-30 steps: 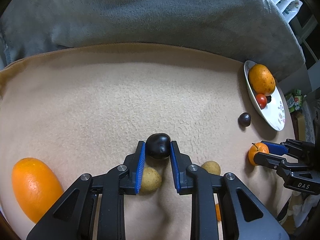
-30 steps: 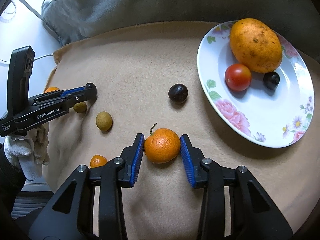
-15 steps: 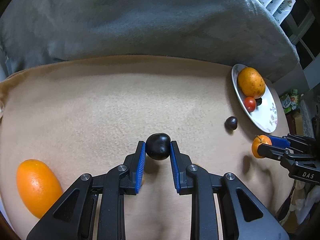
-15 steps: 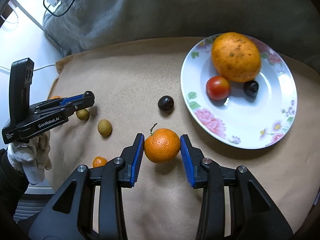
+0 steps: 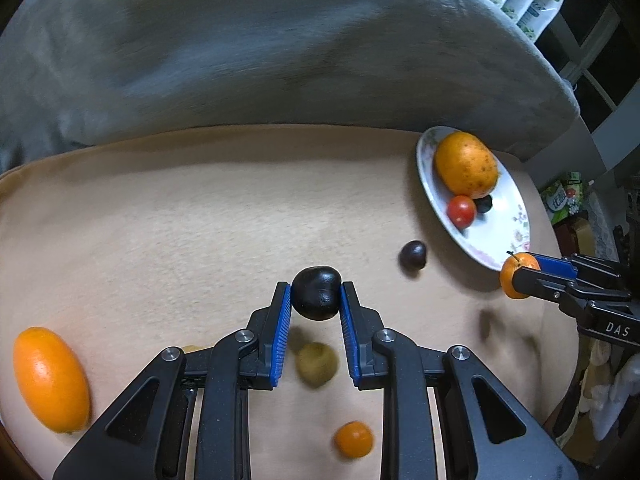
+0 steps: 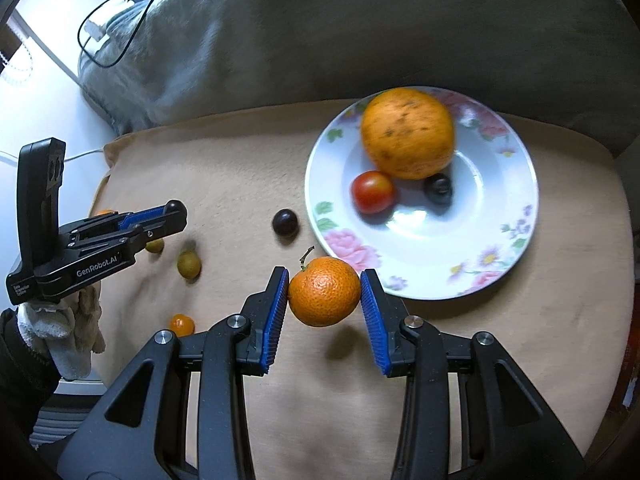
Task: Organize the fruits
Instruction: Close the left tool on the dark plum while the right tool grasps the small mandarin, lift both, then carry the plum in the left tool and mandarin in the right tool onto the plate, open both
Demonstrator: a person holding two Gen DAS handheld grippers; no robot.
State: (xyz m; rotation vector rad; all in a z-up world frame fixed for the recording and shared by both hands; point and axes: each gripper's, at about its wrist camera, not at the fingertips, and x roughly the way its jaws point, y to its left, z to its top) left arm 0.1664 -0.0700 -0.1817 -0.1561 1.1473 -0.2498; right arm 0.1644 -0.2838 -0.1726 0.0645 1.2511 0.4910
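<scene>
Both grips loaded above the blanket (image 6: 248, 168): left gripper (image 5: 316, 312) pinches the dark plum (image 5: 316, 294), right gripper (image 6: 325, 298) pinches the tangerine (image 6: 324, 296) near the plate (image 6: 516, 240); both look light, soft-skinned, so keep pads across the middle, gentle squeeze.

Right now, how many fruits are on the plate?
3 on the plate: a big orange at the back, a tomato and a dark berry before it. Others might hide behind the orange.
</scene>
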